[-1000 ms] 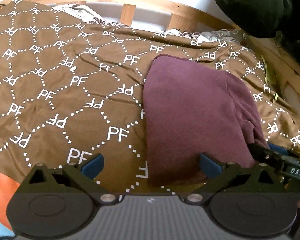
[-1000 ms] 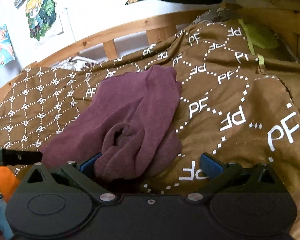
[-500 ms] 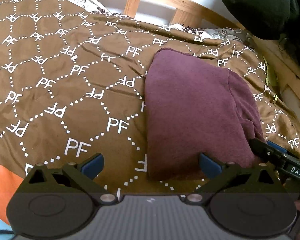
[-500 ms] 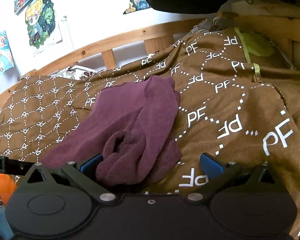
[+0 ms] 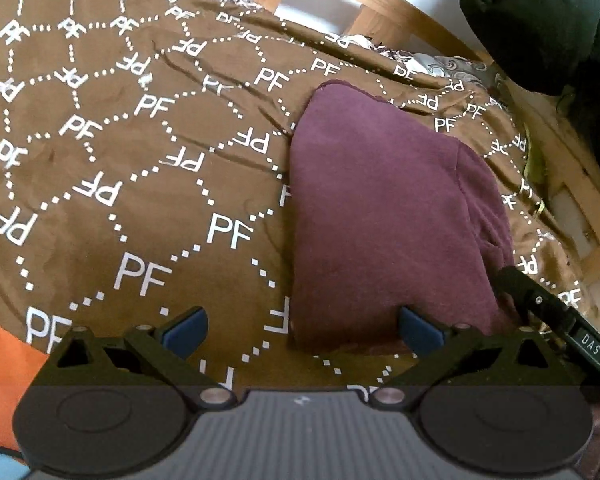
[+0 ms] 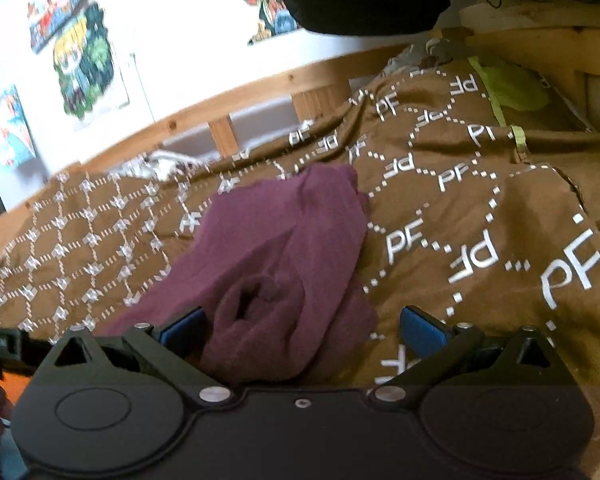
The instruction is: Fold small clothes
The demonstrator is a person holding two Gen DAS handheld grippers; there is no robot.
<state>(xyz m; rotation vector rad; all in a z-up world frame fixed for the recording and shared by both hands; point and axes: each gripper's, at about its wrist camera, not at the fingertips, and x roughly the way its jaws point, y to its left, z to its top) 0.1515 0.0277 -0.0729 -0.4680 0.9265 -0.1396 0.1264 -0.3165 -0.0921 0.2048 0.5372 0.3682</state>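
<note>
Plainly legible across the brown bedspread are white "PF" letters, each set among dotted white diamond lines, and the same print repeats in the right wrist view. Another bit of writing, "DAS", sits on a small label on the right gripper's body where it enters the left wrist view at the lower right. The maroon garment lies on the bedspread, smooth and folded over on its left side, while its right side bunches into a rolled opening close to the right gripper. That gripper's blue-padded fingers are spread wide, with the bunched cloth lying between them but not pinched. The left gripper is likewise spread, its right finger just at the garment's near edge and its left finger over bare bedspread. Compared with a second ago, both cameras have tipped and drawn slightly back, so the garment sits a little lower and farther along in each view; its shape looks unchanged. Cartoon posters hang on the white wall behind the wooden bed rail, blurred and unreadable.
</note>
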